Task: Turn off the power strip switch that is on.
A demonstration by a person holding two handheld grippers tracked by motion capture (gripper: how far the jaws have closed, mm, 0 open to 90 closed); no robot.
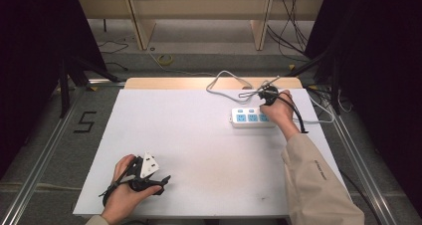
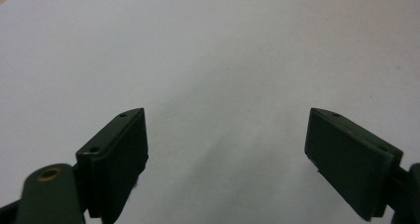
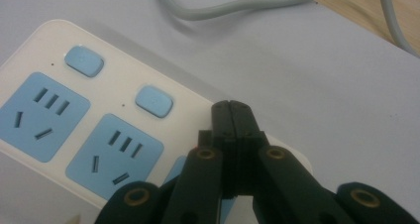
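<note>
One white power strip (image 1: 252, 118) lies on the table, carrying three blue sockets (image 3: 114, 155) and, in the right gripper view, two visible blue switches (image 3: 154, 100). Two hand-held grippers work the scene: the left gripper (image 1: 164, 180) and the right gripper (image 1: 269, 91).

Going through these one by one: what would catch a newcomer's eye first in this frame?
The white power strip with blue sockets at the table's far right stands out, with the right gripper shut and poised over the strip's end nearest its grey cable. The left gripper sits at the near left of the white table, open over bare surface.
</note>
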